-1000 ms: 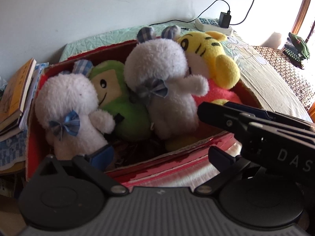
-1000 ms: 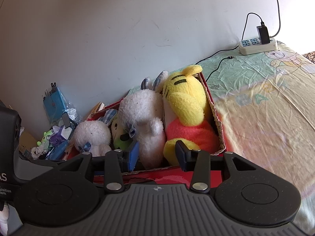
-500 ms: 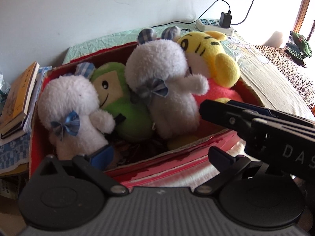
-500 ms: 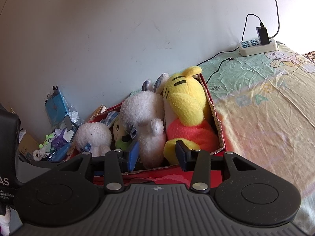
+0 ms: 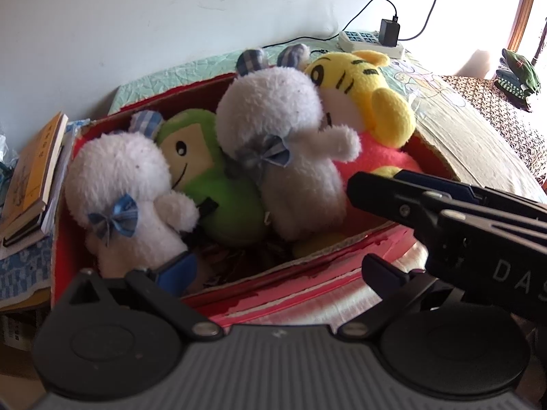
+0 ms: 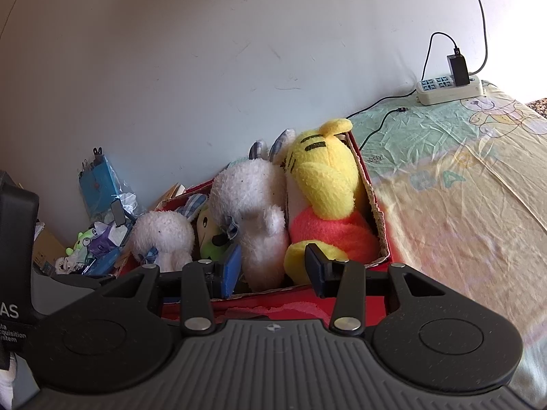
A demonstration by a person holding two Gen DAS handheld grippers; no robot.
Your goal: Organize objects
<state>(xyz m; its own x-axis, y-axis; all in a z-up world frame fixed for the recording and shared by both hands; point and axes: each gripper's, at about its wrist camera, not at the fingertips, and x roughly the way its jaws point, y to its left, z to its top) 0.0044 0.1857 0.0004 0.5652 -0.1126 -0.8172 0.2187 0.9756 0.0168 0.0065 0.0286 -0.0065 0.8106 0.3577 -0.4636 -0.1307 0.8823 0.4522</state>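
On the bed [image 6: 461, 205], right up against the wall, sits a red cardboard box [image 5: 307, 273] and it's packed with four plush toys in a row. Going by the left wrist view: a small white bunny [image 5: 126, 201] with a blue bow at the left end, a green plush [image 5: 212, 184] with a smiley face squeezed in next to it, then a bigger white bunny [image 5: 283, 143] with checkered ears and a bow, and a yellow tiger plush [image 5: 362, 92] in a red-orange outfit jammed against the right wall of the box. They're all pressed together and leaning back a bit. The left hand-held gripper [image 5: 277, 273] hangs over the near edge of the box with its jaws spread wide and nothing in them; its blue-padded finger is just beside the small bunny's bottom, can't tell if it actually touches. The right hand-held gripper [image 6: 273, 266] sits at the near rim too, jaws partly open, and the big bunny's lower body lines up between the two pads, but the pads don't look like they're pressing on it, so not gripping anything as far as I can see. Its black body also pokes into the left view from the right. Off to the left of the box there's a stack of books [image 5: 30, 177], and back by the wall a power strip [image 6: 448, 87] with a charger plugged in.
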